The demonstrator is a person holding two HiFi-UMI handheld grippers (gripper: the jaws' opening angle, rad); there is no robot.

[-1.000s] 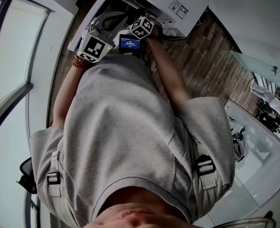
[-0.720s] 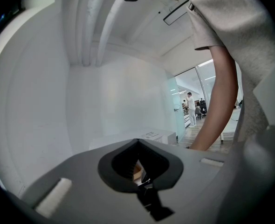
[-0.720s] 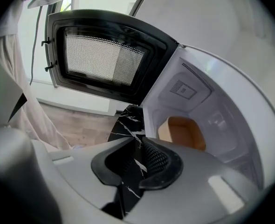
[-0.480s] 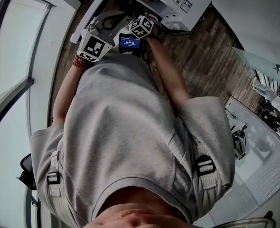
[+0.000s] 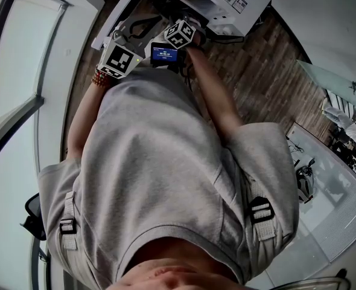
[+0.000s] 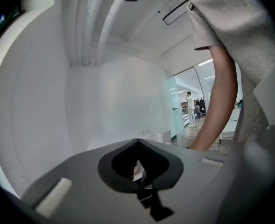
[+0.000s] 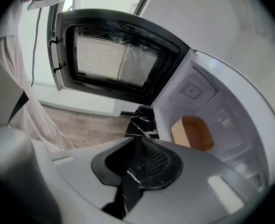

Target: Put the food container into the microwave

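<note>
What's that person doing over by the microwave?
The person holds a gripper in each hand at the microwave. Its door is open, and a tan food container sits inside. The right gripper points at the opening, jaws nearly together, holding nothing. The left gripper is empty too, aimed off at a white wall.

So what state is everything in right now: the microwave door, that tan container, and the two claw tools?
Microwave door: swung wide open.
Food container: sitting inside the microwave, held by nothing.
Left gripper: jaws together, empty.
Right gripper: jaws together, empty, pointed towards the open microwave.
Small screen by the grippers: lit blue.
</note>
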